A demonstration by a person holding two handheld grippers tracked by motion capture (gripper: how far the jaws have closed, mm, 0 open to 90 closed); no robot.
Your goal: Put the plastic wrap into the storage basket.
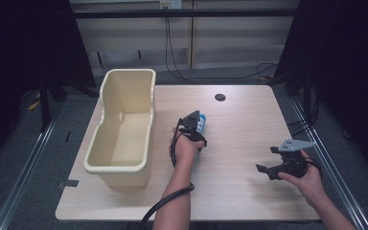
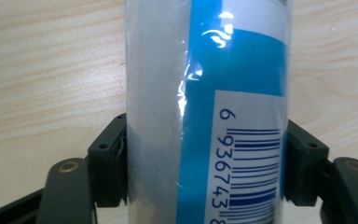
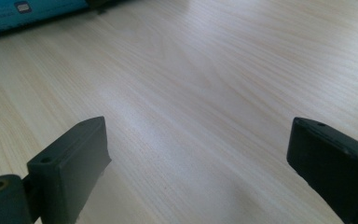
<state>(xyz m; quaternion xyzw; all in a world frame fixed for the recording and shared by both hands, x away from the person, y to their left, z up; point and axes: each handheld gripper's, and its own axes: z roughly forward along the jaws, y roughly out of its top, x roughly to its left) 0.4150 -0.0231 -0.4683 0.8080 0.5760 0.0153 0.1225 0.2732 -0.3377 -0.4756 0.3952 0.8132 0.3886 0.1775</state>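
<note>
Tongs first: my left gripper (image 1: 195, 125) is clamped on the blue-and-white bottle (image 2: 205, 112), both pads pressing its sides down near the barcode, while my right gripper (image 1: 274, 166) hovers with its jaws spread wide and nothing between them. Taking the cream tub (image 1: 106, 143) as landmark, the bottle sits just to its right, over the wooden table (image 1: 249, 124), low to the surface; my right gripper is well off to the tub's right, nearer me. To do this well, I judge I should keep the squeeze steady, as the wrapper looks slick, lift straight, carry it across the tub's right wall and lower before letting go. Farther off, the tub stands open and looks empty.
</note>
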